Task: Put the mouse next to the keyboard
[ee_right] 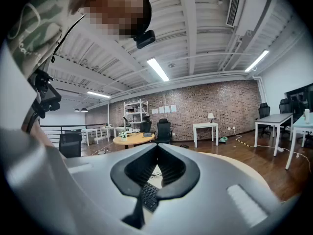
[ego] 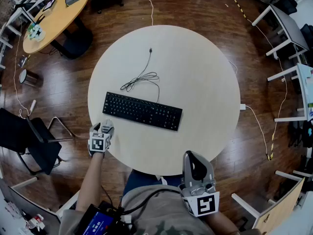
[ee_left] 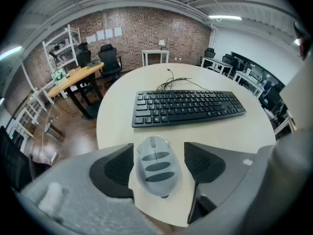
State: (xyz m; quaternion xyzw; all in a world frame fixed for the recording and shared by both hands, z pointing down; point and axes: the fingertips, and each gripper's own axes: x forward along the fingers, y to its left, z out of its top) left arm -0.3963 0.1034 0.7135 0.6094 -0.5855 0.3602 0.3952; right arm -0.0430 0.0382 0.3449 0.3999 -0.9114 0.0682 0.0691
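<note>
The mouse (ee_left: 156,168) lies flat on the surface (ego: 205,82), at the surface's lower-left edge in the head view. It sits just short of the keyboard (ee_left: 188,106)'s near left corner, with a bare strip between the two. The left tongs (ee_left: 159,153) stand wide apart around it. The mouse is in the gap, close to the pad at frame left and clear of the other, so nothing is clamped. The right tongs (ee_right: 157,147) are together and empty, raised near the person's body at the lower right of the head view.

Whether this is a pickup or a set-down cannot be told.

- **If the mouse should go closer:** centre the tongs first so both pads meet its flanks together. Close on the widest part, lift only slightly, and set it beside the keyboard, in line with it and away from the rim.
- **If this spot is near enough:** draw the tongs straight back so the nearer pad does not nudge the mouse off the edge.
</note>
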